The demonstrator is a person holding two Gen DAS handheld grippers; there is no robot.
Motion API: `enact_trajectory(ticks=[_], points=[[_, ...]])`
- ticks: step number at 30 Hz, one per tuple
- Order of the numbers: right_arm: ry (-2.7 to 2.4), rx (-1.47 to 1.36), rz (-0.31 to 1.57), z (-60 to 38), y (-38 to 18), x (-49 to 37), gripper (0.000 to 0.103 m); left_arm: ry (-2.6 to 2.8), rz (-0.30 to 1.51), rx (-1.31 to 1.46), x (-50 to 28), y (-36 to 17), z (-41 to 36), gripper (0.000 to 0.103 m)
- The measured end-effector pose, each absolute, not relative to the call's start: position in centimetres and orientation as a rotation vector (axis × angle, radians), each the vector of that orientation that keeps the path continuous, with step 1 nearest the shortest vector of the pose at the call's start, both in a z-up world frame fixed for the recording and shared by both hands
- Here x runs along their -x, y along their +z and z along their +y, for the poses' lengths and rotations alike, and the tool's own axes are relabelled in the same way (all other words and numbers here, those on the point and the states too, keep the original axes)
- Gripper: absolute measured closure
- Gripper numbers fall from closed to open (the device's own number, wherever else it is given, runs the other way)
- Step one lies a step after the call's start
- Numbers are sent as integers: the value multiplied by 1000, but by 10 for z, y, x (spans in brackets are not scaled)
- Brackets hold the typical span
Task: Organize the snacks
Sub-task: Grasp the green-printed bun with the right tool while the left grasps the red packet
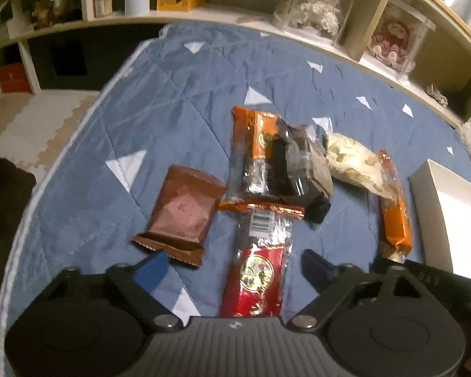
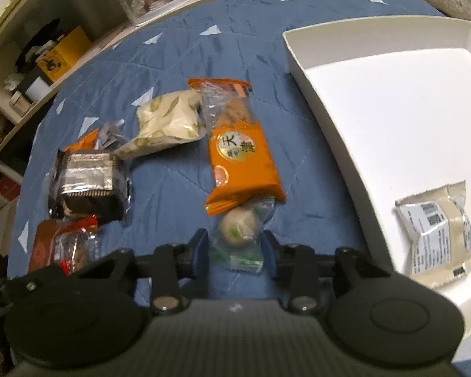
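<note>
Clear-wrapped round snack (image 2: 239, 231) sits between the right gripper (image 2: 237, 248) fingers

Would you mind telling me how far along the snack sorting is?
Done: one beige foil packet lies in the white cardboard box. In hand: right tongs straddle the clear-wrapped round sweet. Left: about six wrapped snacks on the blue quilt; left tongs open above the red bar.
</note>
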State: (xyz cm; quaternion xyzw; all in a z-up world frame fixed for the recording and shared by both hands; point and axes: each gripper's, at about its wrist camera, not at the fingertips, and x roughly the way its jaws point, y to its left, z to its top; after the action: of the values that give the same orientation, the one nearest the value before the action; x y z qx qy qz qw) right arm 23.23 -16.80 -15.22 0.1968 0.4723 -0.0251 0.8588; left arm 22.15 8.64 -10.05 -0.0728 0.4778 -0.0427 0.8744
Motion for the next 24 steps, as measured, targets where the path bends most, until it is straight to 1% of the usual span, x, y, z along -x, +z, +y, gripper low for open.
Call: enact_trajectory(ticks=[5,7,9,10,11,12,15,18,24], points=[[11,-403,990,-172,-149,-223,62,-101,1031,117,-225,-109,78,31],[34,-393,987,-173,-148,-218,63,-99,1044,100,-226,-113,74,34],[56,-380,986,-173,-147,-214,63,-106,1053,87,-227,-116,71,46],[67,-372,985,-172,-146,-211,63,-115,1058,80,-226,-117,70,49],[78,-366,985,-172,-145,-209,63,-122,1059,78,-226,-117,68,56],[90,-360,983,-172,-144,-208,63,-131,1062,76,-225,-117,67,60],[116,-334,975,-171,-140,-205,64,-127,1054,63,-222,-113,65,64],[125,-321,972,-172,-138,-200,64,-133,1056,100,-219,-110,67,64],[155,-303,941,-179,-129,-188,64,-152,1002,147,-202,-91,70,64]])
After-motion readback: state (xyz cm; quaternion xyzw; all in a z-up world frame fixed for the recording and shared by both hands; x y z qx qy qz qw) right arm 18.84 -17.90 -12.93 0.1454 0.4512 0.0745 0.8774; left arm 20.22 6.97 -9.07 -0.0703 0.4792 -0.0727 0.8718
